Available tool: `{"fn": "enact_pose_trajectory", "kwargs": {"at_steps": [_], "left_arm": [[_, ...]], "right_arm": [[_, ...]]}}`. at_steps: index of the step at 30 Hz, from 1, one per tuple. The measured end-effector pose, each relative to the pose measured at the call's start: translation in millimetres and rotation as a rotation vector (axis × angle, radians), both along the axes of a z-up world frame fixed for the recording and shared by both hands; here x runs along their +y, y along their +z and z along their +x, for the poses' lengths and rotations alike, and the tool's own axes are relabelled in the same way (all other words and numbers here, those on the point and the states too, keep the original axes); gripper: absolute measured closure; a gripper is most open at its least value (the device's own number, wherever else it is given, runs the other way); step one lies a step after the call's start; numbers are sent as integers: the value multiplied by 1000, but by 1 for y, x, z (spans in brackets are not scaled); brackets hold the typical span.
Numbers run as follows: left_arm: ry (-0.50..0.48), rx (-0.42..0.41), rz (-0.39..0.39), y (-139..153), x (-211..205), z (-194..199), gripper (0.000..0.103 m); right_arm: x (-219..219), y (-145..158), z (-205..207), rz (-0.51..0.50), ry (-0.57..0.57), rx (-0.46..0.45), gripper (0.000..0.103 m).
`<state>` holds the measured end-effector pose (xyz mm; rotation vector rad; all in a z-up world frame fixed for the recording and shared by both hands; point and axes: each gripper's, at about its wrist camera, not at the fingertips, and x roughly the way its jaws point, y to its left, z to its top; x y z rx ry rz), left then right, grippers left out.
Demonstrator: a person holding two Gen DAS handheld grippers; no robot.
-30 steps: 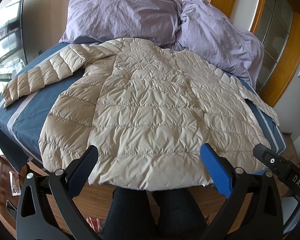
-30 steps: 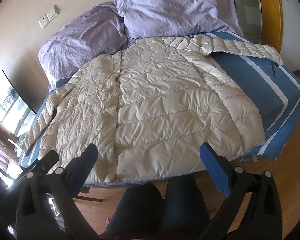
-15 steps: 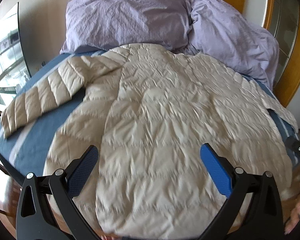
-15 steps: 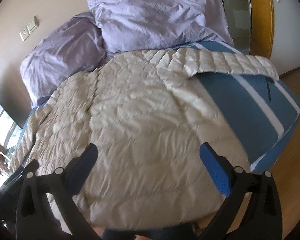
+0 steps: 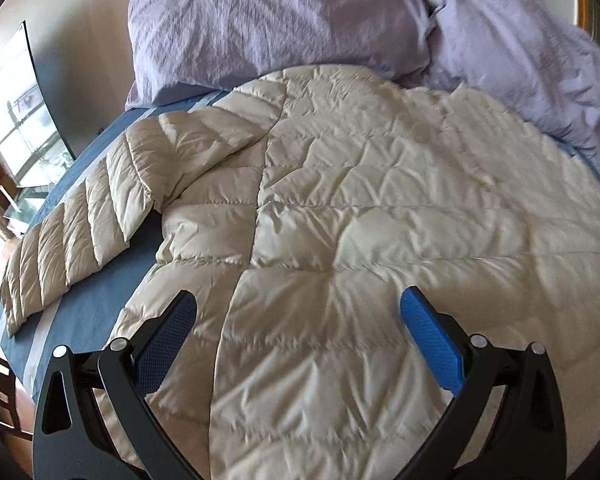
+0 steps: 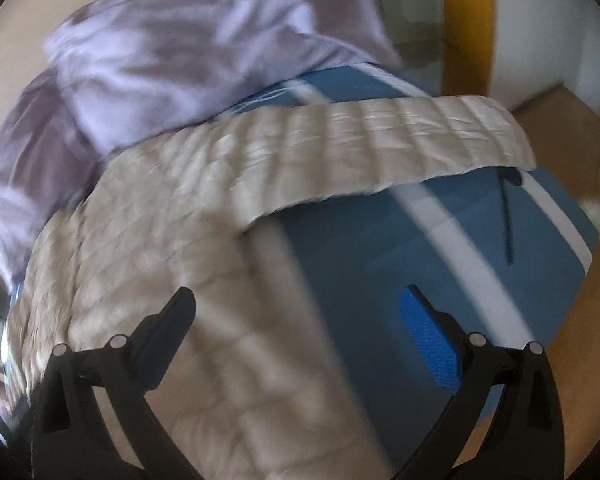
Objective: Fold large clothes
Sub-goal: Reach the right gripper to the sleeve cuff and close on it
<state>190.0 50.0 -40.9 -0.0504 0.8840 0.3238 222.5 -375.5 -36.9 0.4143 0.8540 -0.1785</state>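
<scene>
Beige puffer jacket lies flat on bed, sleeves out. Both grippers moved in since 1 s ago: left gripper over back, right gripper w/ blur toward right sleeve. Fingers apart, empty; sleeve fold prob next.

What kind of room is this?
Most likely a bedroom: a bed with a blue striped sheet, two big purple pillows, and a puffy beige jacket spread out on top.

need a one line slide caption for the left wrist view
Open left gripper poised over a beige quilted down jacket spread flat on a blue bedsheet, lilac pillows behind.
</scene>
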Motion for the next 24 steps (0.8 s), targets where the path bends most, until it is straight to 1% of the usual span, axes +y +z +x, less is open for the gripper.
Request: {"fn": "enact_pose_trajectory", "kwargs": {"at_steps": [2,5,8,10,12,15,18,20,22,24], "left_arm": [[-1,9,10,-6,0,4,1],[-5,11,21,-12,-1,6,1],[-8,10,22,-16,-2,6,1],[-9,14,14,-18,-1,7,1],[-8,17,1,-19,1,8,1],[-8,18,-14,-20,2,9,1],[-8,18,-26,-20,4,9,1],[-7,18,-30,-21,4,9,1],[-7,18,-33,-21,4,10,1],[-7,18,-36,-21,4,10,1]], "right_arm": [[-22,-1,9,13,-56,0,2],[-54,1,19,-4,-151,-12,2],[-91,4,30,-71,-258,-18,8],[-116,2,39,-110,-320,1,12],[-141,-5,48,-124,-378,31,19],[-166,-11,54,-118,-434,47,24],[-190,-16,56,-104,-487,50,27],[-194,-20,58,-109,-497,59,27],[-202,-26,61,-104,-501,79,31],[-202,-32,62,-91,-500,96,37]]}}
